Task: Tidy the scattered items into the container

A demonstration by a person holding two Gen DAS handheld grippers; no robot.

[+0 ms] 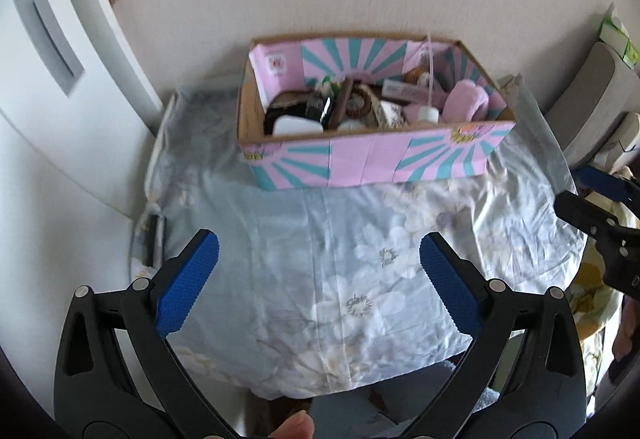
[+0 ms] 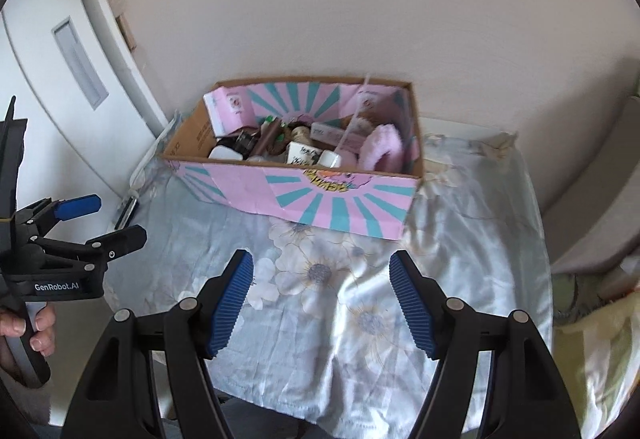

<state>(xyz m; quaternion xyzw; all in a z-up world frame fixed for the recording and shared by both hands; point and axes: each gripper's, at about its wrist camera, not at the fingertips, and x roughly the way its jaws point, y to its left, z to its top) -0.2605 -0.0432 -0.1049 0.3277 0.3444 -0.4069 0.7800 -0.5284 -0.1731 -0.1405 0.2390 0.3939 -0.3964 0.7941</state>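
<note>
Flowered cloth; box contents jumbled, blurred, hard to identify.

Your left gripper hangs above the table, short of the box, with its jaws wide apart and nothing between them. Your right gripper is beside it, also short of the box, jaws spread and holding nothing.
</note>
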